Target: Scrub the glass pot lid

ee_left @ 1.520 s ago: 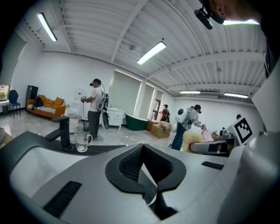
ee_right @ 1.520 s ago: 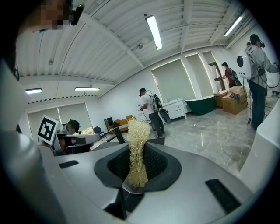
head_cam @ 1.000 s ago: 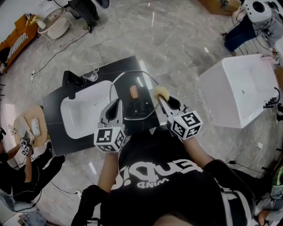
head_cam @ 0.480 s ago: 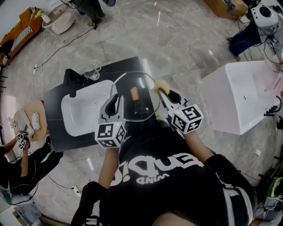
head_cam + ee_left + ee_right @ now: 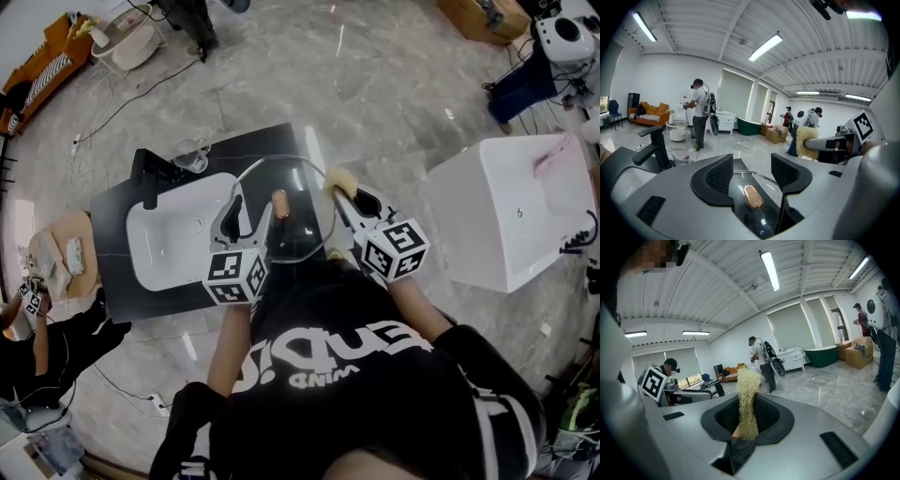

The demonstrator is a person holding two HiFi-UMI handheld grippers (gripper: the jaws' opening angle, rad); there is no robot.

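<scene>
White sink [image 5: 178,239] on the left of the black table [image 5: 117,281]. Left tongs [image 5: 248,214] have just been opening and sit spread wide, nothing pinched, over the glass pot lid [image 5: 298,220], which lies on the table just right of the sink. Right tongs [image 5: 345,195] are pinching a yellow fibrous scrubber [image 5: 336,181] at the lid's right rim.

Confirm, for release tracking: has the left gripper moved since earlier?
Yes: left gripper, jaws just opened and gripping nothing, edged forward alongside the sink, over the lid.
</scene>
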